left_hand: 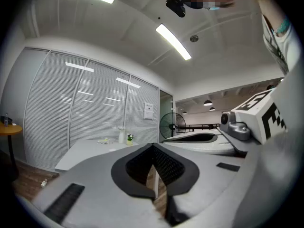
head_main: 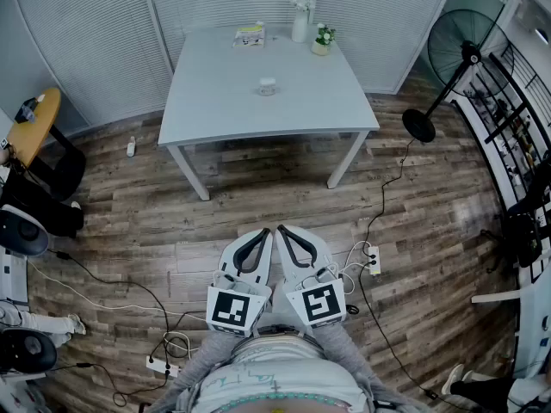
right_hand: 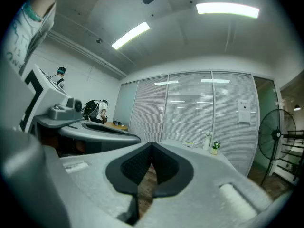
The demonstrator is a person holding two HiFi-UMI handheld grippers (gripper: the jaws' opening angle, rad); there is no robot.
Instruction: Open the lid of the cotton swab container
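Head view, small round white cotton swab container (head_main: 267, 85) on grey table (head_main: 215, 119), upper centre, well apart from closed, empty left gripper (head_main: 264, 234) and right gripper (head_main: 283, 231), lower centre.

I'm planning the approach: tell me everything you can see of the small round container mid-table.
The container is a small, low, round thing, whitish, standing upright alone near the middle of the white table. Only the tabletop touches it; the box, bottle and small flower pot stand apart from it at the far edge. From the head view it is too small to tell its material or whether its lid is on.
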